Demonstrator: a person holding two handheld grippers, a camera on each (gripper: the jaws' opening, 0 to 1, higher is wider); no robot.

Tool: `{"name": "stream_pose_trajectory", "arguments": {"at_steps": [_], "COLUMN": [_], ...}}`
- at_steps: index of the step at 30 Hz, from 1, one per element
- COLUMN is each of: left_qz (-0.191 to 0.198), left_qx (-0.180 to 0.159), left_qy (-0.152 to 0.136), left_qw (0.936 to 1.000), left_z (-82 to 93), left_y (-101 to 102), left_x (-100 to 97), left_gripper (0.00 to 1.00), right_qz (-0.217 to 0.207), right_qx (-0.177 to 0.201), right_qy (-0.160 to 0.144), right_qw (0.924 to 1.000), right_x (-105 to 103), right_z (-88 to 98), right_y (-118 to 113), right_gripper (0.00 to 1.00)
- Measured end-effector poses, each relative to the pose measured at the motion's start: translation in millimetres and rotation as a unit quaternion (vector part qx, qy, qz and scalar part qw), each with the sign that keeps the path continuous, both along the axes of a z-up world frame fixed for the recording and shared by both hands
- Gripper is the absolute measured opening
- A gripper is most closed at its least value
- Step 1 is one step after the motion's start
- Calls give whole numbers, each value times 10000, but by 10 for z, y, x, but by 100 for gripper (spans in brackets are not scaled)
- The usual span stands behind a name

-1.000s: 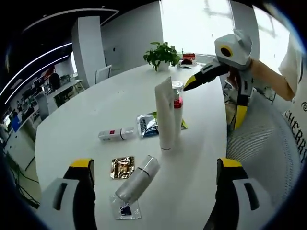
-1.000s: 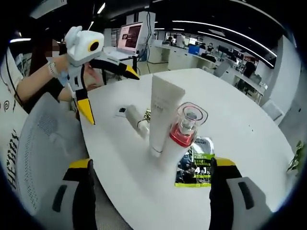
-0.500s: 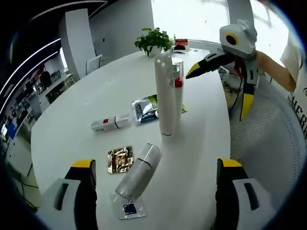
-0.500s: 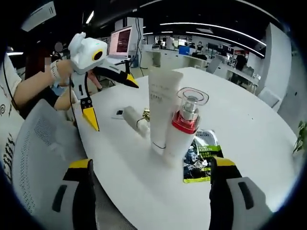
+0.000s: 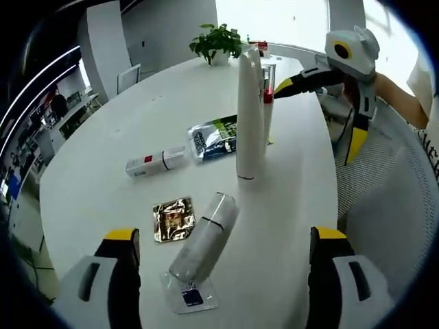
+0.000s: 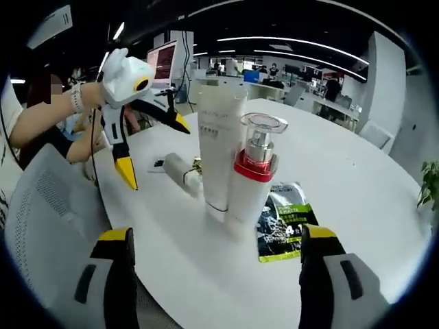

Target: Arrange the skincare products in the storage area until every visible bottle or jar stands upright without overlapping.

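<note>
Pump bottle (image 5: 267, 89) half hidden behind white tube (image 5: 250, 116); both tongs spread, empty.

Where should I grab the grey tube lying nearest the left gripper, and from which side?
Grip the grey tube across its round body, near the middle, from above. It lies flat on the table along the left gripper's line, so its open jaws would straddle it; its near end overlaps a clear sachet.

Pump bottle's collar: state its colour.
Red collar on the pump bottle, clearest in the right gripper view.
</note>
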State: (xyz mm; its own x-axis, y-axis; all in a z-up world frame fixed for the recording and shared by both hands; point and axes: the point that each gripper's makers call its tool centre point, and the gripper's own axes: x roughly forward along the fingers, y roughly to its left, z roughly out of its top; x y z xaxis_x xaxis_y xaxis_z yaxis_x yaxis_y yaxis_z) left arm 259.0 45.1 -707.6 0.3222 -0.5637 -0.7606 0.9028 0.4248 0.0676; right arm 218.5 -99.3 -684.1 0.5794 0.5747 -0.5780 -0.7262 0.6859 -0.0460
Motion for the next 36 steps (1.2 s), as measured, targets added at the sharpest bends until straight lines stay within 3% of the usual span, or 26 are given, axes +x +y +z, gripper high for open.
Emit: {"name": "stream_pose_trajectory", "arguments": {"at_steps": [3,6,8,15,20,26,31,36], "left_qz": [-39,36,8,-89,-133,-232,-391,-504], "left_qx": [56,-54,-36,90,99,207,279,437], "left_qy": [64,152,168,195,248,296,357,359], "left_qw": [10000,9999,9999,9997,9996,9991,9982,9971], "left_z": [-33,-22,-35,-74,-90,-119,-166,-228], "left_y": [4,-20,-23,-24,-46,-85,-118,-155], "left_x": [1,11,44,52,79,100,114,115], "left_gripper": [99,99,99,99,97,91,80,76], "right_qz": [15,25,-30,42,196,254,279,294], "right_qx": [92,137,147,369,392,351,404,468], "right_qy": [68,208,216,305,598,728,736,814], "right_qw": [9999,9997,9997,9988,9972,9964,9961,9952], "right_x": [-15,-55,-46,-81,-163,-197,-204,-225], "right_z": [-14,-44,-50,-81,-139,-168,-152,-148], "right_y": [23,25,13,52,91,110,114,122], "right_gripper": [98,83,85,65,63,56,50,45]}}
